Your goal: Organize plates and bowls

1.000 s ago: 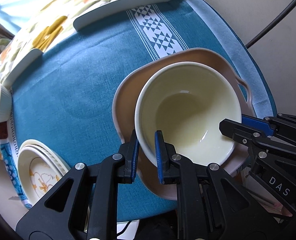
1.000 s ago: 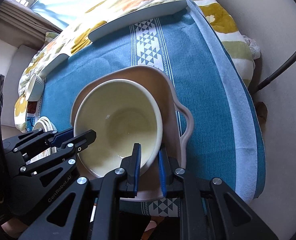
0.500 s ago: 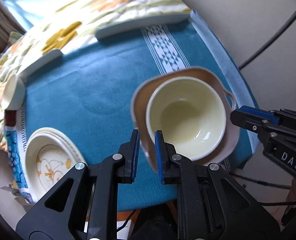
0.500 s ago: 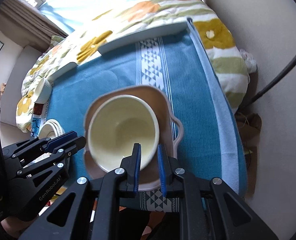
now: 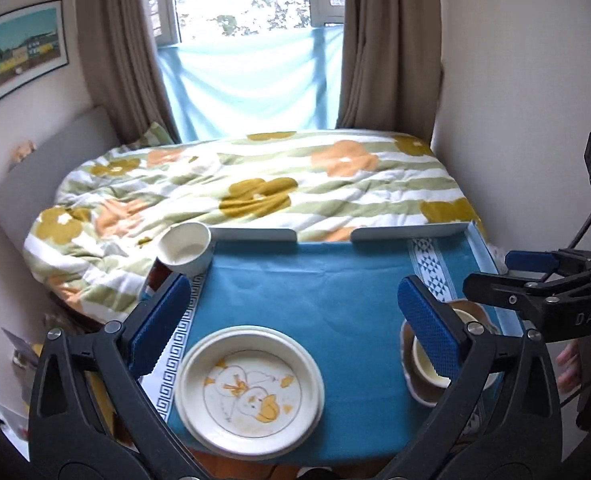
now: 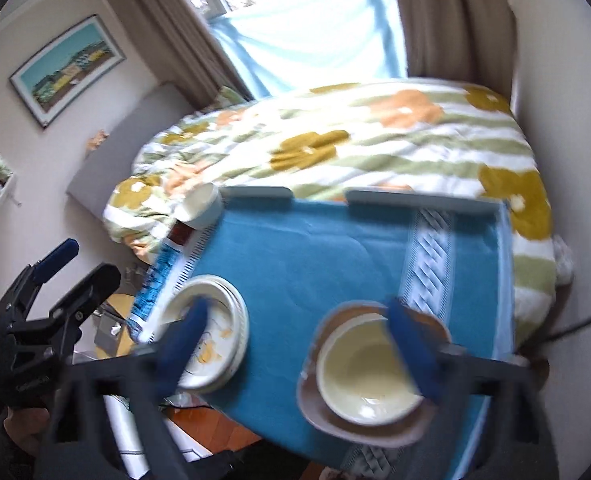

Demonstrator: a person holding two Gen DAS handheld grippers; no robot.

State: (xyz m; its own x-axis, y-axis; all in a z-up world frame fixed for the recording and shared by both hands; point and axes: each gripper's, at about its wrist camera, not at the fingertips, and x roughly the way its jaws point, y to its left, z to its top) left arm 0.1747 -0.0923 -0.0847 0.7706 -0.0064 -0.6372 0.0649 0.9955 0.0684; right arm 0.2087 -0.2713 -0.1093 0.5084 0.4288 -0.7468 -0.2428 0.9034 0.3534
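Opening both grippers, left (image 5: 295,316) and right (image 6: 295,336), empty; perhaps next fetching small white ceramic bowl (image 5: 184,249) off table's far-left corner.

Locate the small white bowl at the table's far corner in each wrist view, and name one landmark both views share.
Left wrist view: the small white bowl sits left of centre, at the far left corner of the blue tablecloth, against the floral duvet.
Right wrist view: it appears upper left of centre, blurred, at the same corner.
Shared landmark: the duck-patterned plate stack at the near left edge.
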